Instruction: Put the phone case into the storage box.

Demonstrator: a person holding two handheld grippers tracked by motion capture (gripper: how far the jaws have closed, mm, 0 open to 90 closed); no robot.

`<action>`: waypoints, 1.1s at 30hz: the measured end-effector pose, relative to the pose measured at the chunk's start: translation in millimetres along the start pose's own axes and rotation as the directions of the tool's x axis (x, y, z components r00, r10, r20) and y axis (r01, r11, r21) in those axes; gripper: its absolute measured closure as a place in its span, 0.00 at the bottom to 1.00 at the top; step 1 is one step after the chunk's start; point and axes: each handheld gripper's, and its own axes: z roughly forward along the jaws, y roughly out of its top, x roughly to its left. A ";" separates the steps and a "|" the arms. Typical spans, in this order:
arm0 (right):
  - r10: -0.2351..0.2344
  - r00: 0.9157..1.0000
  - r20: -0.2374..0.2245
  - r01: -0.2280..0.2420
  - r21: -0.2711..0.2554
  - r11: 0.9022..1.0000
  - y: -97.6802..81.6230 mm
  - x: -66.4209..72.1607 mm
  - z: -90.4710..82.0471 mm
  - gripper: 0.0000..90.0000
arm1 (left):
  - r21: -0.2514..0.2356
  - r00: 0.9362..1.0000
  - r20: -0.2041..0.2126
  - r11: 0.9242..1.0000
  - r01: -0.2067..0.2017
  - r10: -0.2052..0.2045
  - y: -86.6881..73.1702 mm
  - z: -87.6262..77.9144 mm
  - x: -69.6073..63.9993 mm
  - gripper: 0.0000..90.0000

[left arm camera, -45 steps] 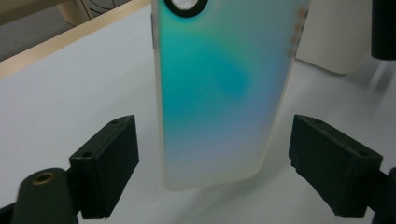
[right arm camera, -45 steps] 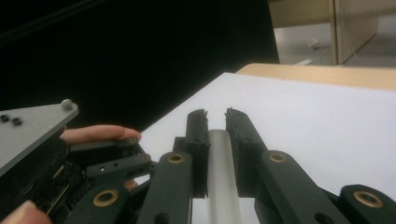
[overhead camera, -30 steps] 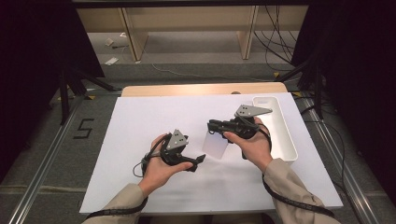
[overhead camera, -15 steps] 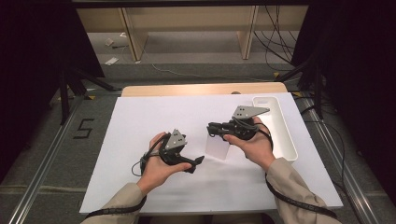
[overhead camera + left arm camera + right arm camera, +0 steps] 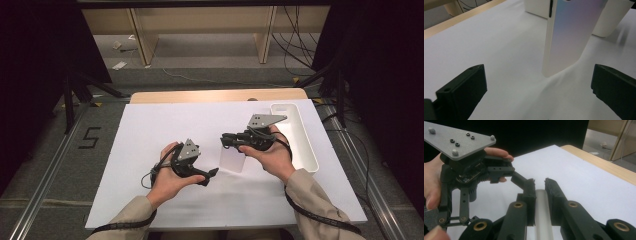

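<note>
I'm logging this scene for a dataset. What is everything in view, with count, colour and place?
phone: one, pale iridescent white, held upright above the board, clamped at its top edge by the right claw
tray: one, white, long, right side of the board
board: one, white, on the wooden table
table: one, light wood, edge beyond the board
left claw: one, black, open, pointing at the phone
right claw: one, black, shut on the phone
</note>
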 end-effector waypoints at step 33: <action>-0.029 0.995 -0.093 0.029 -0.004 1.000 9.2 14.3 3.2 0.89 | 0.011 0.998 0.059 1.000 -0.008 0.008 -5.0 10.1 -6.7 0.10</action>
